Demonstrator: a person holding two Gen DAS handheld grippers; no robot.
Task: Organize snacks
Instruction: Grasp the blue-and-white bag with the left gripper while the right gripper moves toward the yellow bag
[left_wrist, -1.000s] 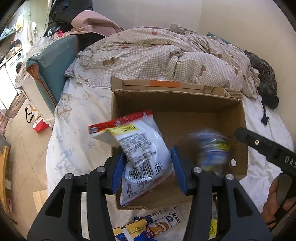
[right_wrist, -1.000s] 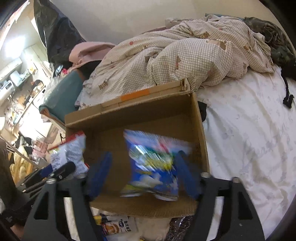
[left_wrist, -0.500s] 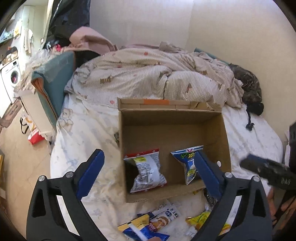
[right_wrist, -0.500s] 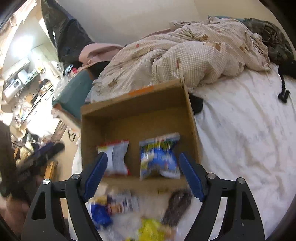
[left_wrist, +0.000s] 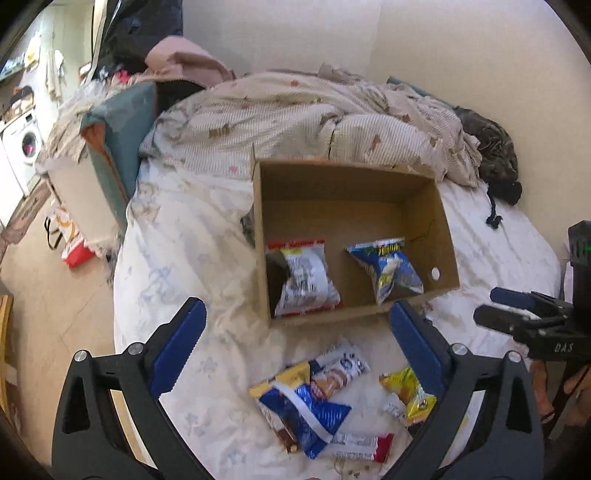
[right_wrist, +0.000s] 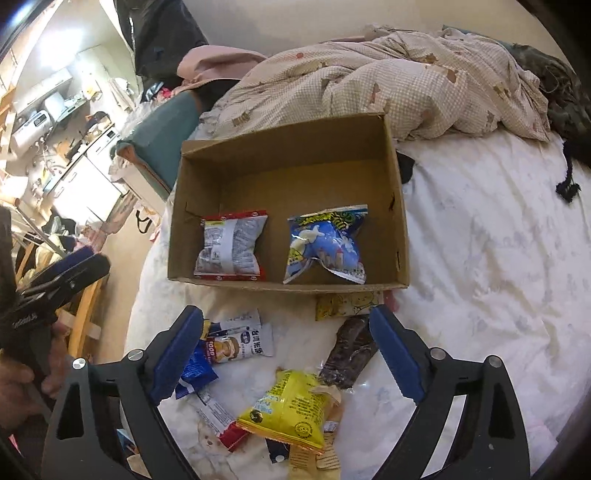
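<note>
So two snacks are already in the cardboard box (right_wrist: 397, 206), which sits open on the bed (right_wrist: 498, 258) in the middle of both views. The red-and-white bag (right_wrist: 231, 245) lies at the box's lower left and the blue bag (right_wrist: 325, 245) at its lower right, apart from each other, both close to the near wall. The rest of the box floor is bare.

The left gripper (left_wrist: 297, 338) stands wide with nothing between its blue pads, framing the loose pile low in its frame. The right gripper (right_wrist: 286, 349) has just been spreading its jaws and is likewise wide and empty; in the left view it shows as a dark shape at the right edge.

What remains lies on the sheet below the box, in the lower centre of each view: a white packet with a face printed on it (right_wrist: 240, 341), a blue-and-white wrapper (left_wrist: 304, 410), a slim red-ended bar (left_wrist: 360, 443), a yellow bag (right_wrist: 291, 410), a dark brown wrapper (right_wrist: 351, 352) and a pale yellow packet (right_wrist: 345, 304) touching the box's near wall. Some of these overlap, so there may be another piece or two under the heap; the view does not settle it.

By my reckoning the job is roughly a quarter done, with at least six items yet to go in.
</note>
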